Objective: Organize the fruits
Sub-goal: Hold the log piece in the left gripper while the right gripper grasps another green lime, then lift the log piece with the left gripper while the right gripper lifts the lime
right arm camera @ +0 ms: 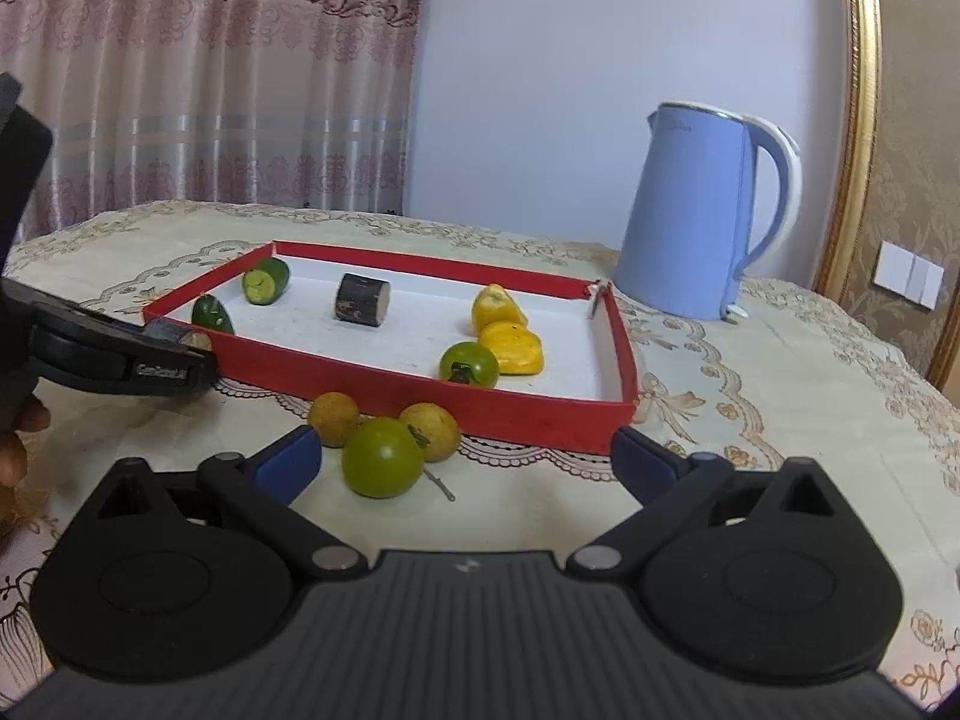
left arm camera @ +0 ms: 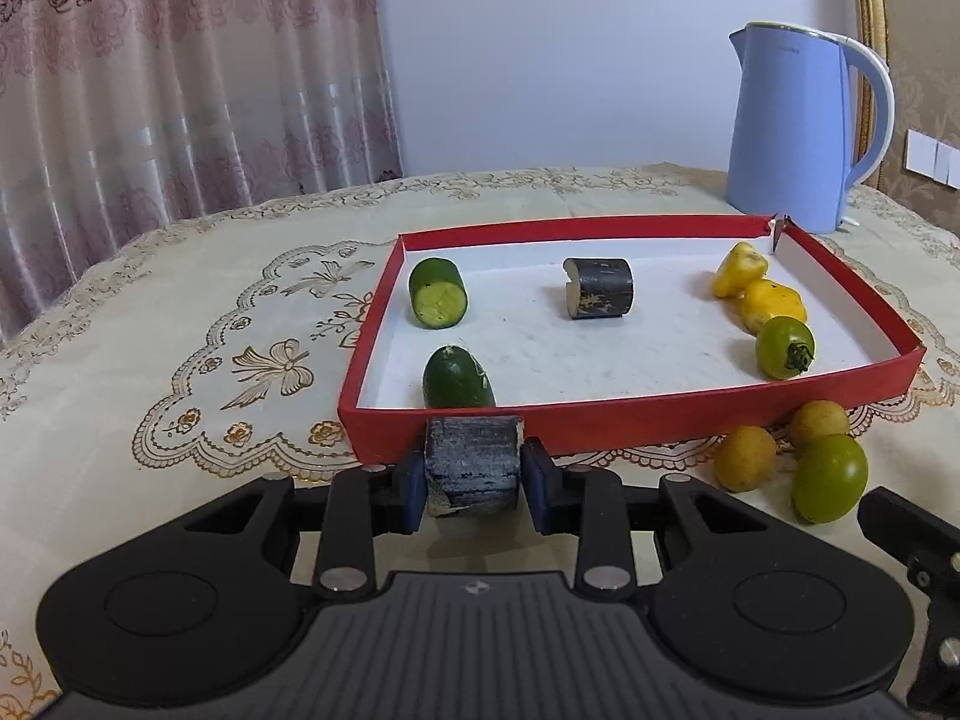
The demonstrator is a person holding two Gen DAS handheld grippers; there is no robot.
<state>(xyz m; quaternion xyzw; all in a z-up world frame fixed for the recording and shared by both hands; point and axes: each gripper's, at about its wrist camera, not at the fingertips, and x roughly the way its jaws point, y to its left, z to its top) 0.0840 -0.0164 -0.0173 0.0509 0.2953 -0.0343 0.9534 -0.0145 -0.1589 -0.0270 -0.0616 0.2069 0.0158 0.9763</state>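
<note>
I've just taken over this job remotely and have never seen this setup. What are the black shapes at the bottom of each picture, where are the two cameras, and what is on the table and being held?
There is no robot arm: a person holds a two-finger claw in each hand, and each claw carries a camera looking forward along its fingers.

The left claw is shut on a dark cylinder piece, just in front of the red tray. The right claw is open and holds nothing.

In the tray lie two cucumber pieces, another dark cylinder, two yellow pieces and a green tomato. On the tablecloth before the tray lie a second green tomato and two yellowish round fruits. A blue kettle stands behind.
</note>
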